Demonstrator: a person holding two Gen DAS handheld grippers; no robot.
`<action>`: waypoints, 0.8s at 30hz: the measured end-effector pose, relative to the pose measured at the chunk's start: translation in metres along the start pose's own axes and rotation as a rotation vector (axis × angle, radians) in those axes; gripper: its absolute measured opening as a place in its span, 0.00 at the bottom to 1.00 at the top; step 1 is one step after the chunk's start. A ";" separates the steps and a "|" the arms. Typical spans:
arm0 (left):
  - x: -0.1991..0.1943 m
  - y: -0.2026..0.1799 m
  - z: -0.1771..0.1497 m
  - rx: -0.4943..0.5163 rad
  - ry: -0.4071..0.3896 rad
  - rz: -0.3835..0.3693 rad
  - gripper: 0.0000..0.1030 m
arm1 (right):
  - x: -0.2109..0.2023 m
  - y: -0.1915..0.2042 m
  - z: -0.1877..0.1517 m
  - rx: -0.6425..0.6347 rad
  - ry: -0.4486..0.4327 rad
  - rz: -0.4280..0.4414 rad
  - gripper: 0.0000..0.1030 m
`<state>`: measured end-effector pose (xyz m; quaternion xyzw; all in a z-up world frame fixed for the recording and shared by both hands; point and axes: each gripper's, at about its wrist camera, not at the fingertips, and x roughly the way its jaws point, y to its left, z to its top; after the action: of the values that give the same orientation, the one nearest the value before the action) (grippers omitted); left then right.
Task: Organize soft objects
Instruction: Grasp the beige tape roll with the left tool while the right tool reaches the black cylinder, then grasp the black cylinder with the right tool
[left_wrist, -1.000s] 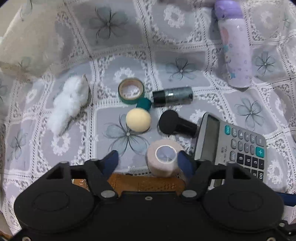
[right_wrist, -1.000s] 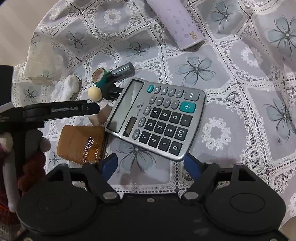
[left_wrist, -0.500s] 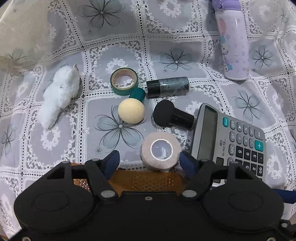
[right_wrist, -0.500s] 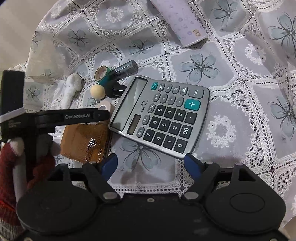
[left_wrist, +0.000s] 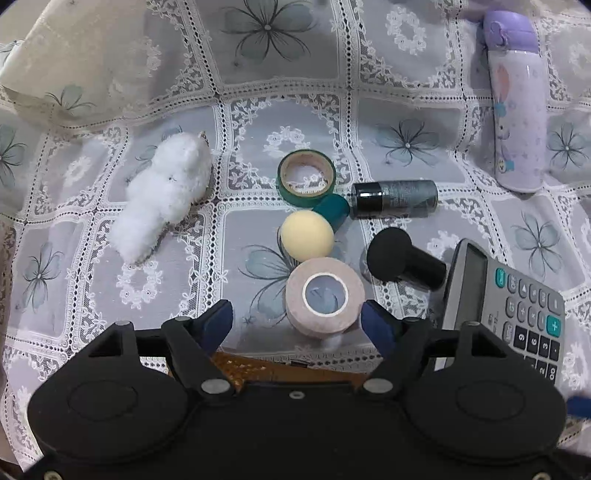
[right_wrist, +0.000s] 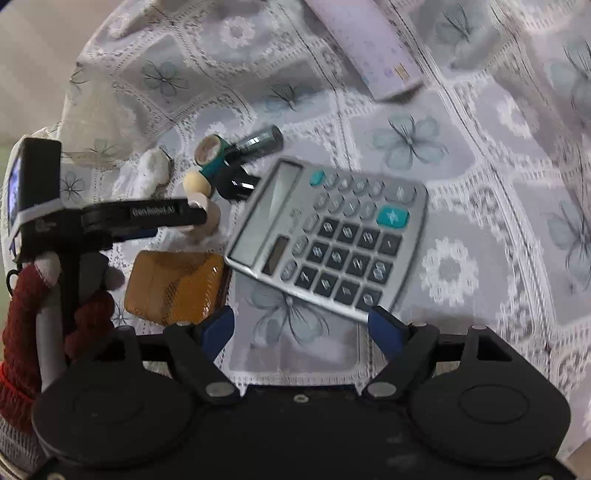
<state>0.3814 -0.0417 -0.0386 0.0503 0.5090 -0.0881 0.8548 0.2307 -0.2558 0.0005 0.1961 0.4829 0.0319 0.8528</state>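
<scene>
The left gripper (left_wrist: 297, 319) has just been opening – the bandage roll (left_wrist: 325, 297) sits free between its jaws, released; right gripper (right_wrist: 301, 326) waits open, empty.

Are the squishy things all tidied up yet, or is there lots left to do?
Nothing looks tidied yet. The fluffy white plush toy, yellow sponge ball and black sponge puff lie scattered on the lace tablecloth. The beige bandage roll sits untouched between the left gripper's jaws, which just opened. The right gripper is open and empty. Nearly everything is left.
</scene>
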 end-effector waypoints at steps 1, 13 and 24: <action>0.002 0.001 0.000 -0.003 0.006 -0.010 0.72 | -0.001 0.003 0.003 -0.020 -0.013 -0.001 0.76; 0.025 0.003 0.005 0.002 0.047 -0.049 0.72 | 0.023 0.050 0.060 -0.348 -0.140 -0.032 0.76; 0.029 0.014 0.013 0.030 0.040 -0.071 0.48 | 0.054 0.056 0.086 -0.379 -0.118 -0.091 0.76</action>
<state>0.4085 -0.0331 -0.0577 0.0470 0.5259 -0.1249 0.8400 0.3392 -0.2172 0.0164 0.0118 0.4257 0.0720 0.9019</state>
